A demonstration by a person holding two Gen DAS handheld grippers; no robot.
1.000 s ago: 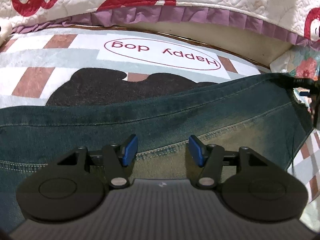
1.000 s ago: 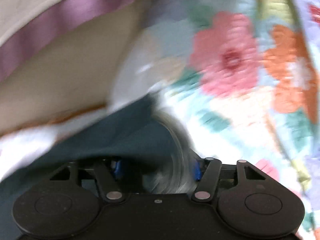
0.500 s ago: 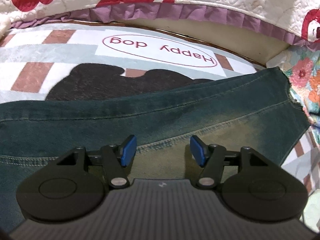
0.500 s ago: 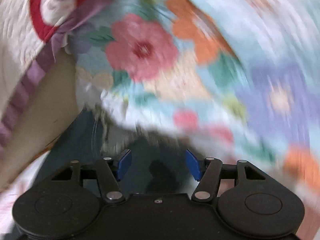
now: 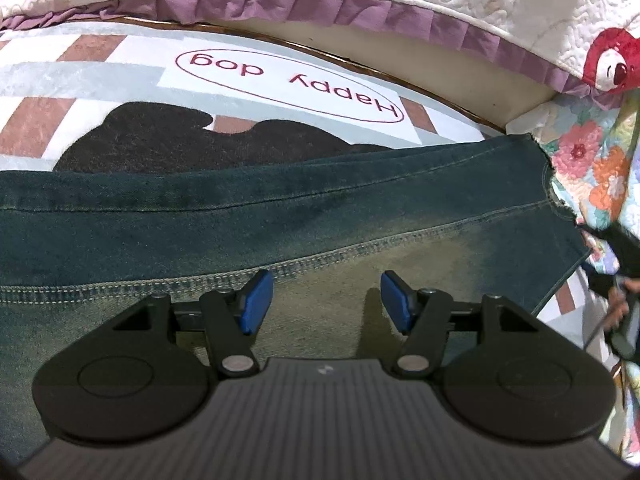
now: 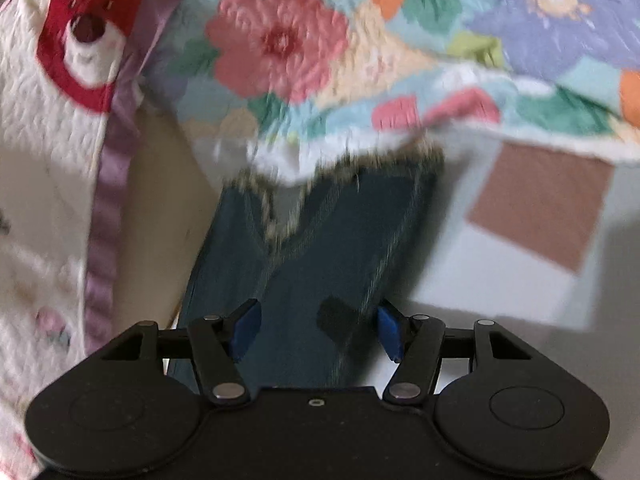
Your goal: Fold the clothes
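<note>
Jeans (image 5: pixel 304 216), dark washed denim with faded yellowish patch and raised double-stitched seams, spread flat across plush printed mat (image 5: pixel 132 76). Frayed leg hems (image 6: pixel 344 172) reaching flowered quilt (image 6: pixel 280 44). Left claw (image 5: pixel 326 300) released, blue pads apart above denim. Right claw (image 6: pixel 316 330) likewise released, hovering over leg, gripping nothing.

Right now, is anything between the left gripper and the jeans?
Nothing visible. The left gripper hangs open directly over the jeans, which lie bare on the mat, with no other item across the denim beneath it.
</note>
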